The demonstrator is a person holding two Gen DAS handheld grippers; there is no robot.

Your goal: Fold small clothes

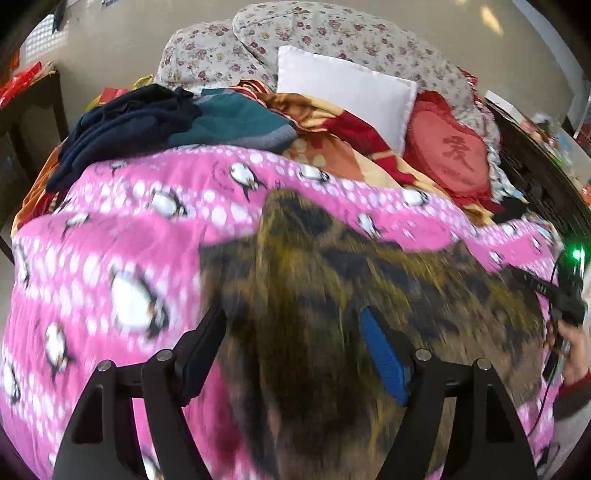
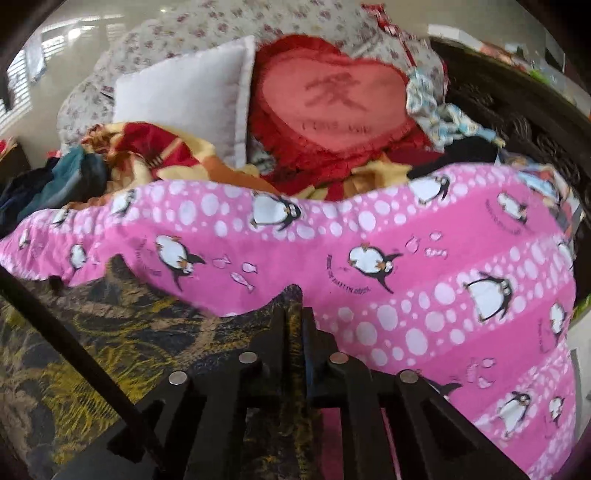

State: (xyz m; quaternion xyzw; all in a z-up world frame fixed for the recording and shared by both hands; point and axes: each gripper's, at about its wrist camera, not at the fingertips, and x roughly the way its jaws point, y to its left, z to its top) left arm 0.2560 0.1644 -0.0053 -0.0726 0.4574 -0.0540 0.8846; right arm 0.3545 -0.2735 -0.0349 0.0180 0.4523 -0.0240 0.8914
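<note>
A dark garment with an olive-yellow and black pattern point(image 1: 314, 258) lies spread on a pink penguin-print blanket point(image 1: 129, 229). My left gripper point(image 1: 293, 317) hovers over its near part with the jaws wide apart. The cloth lies between the fingers, and the blue pad point(image 1: 380, 354) does not press on it. In the right wrist view my right gripper point(image 2: 293, 306) has its fingers almost together, pinching a raised corner of the same garment point(image 2: 110, 314) at the edge of the blanket point(image 2: 406, 240). That gripper's black body point(image 1: 557, 291) and the hand holding it point(image 1: 574, 354) show at the far right.
Behind the blanket lie a heap of dark blue and teal clothes point(image 1: 129, 125), a white pillow point(image 1: 343, 96), a red heart cushion point(image 2: 332, 99) and floral bedding point(image 1: 332, 33). A dark carved wooden frame point(image 1: 535, 170) runs along the right. A thin dark bar point(image 2: 74, 350) crosses the lower left.
</note>
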